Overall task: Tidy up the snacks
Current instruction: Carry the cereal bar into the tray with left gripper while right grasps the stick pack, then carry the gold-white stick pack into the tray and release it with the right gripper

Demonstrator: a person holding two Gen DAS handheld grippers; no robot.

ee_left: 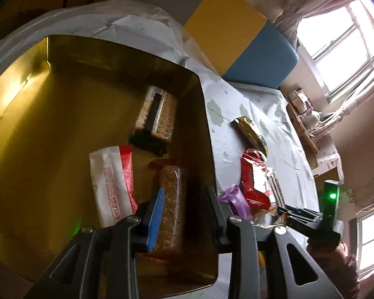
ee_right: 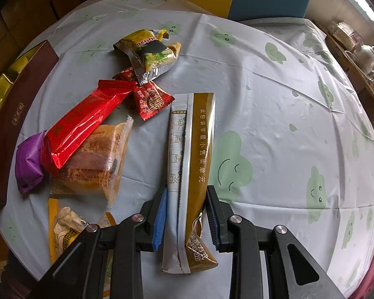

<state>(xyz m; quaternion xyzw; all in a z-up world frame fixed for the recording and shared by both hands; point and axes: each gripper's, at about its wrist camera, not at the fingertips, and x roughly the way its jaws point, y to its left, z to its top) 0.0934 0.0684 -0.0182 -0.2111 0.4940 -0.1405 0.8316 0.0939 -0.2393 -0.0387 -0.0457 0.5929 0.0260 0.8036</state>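
Note:
My left gripper [ee_left: 185, 188] hovers over the open gold box [ee_left: 204, 114], jaws narrowly apart. A clear-wrapped grain bar [ee_left: 173, 199] lies below between them, with a gap on its right side. Also in the box are a white-and-red packet [ee_left: 112, 182] and a cracker pack [ee_left: 157, 114]. My right gripper [ee_right: 187, 189] is shut on a brown-and-white stick pack [ee_right: 199, 137] that stretches away over the table. To its left lies a pile: a long red wrapper [ee_right: 87, 122], a purple packet [ee_right: 28, 162], a clear cake pack [ee_right: 97, 164], a red candy packet [ee_right: 152, 99] and a yellow-silver packet [ee_right: 149, 49].
A cloud-printed cloth [ee_right: 286, 124] covers the round table. The box's brown side [ee_right: 20, 104] stands at the table's left edge. A yellow pack [ee_right: 64, 224] lies near the front. Yellow and blue chair backs [ee_left: 261, 54] stand beyond the table; a shelf with a teapot [ee_right: 364, 54] is at right.

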